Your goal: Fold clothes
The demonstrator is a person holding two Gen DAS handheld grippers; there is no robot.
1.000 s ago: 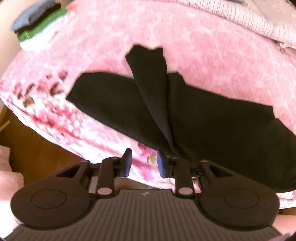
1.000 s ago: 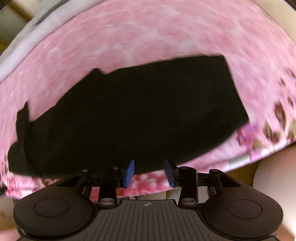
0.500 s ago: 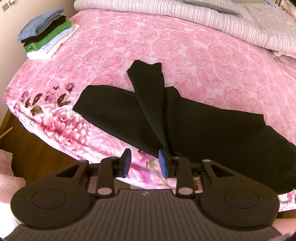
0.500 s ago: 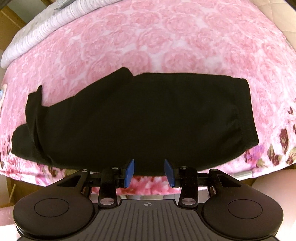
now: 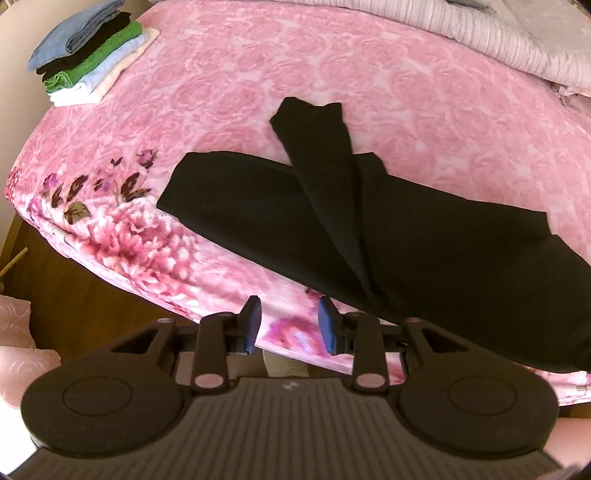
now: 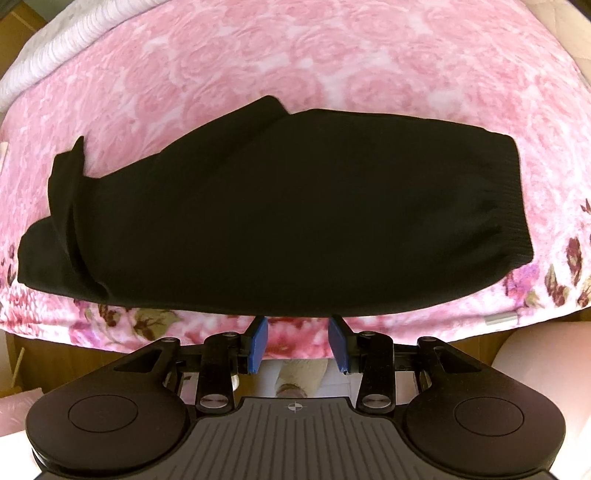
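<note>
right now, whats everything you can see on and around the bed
black knit garment: one, black, partly folded near the bed's front edge, a sleeve laid across it
pink rose-patterned bedspread: one, pink with darker flowers at the edge, covering the bed under the garment
stack of folded clothes: one pile, blue-grey, black, green, pale blue and cream layers, far left corner of the bed
striped pale bedding: bunched, whitish-lilac, far side of the bed
wooden floor: brown, below the bed's edge on the left
left gripper: black with blue pads, jaws open, holding nothing, at the bed edge
right gripper: black with blue pads, jaws open, holding nothing, just before the garment's near edge
</note>
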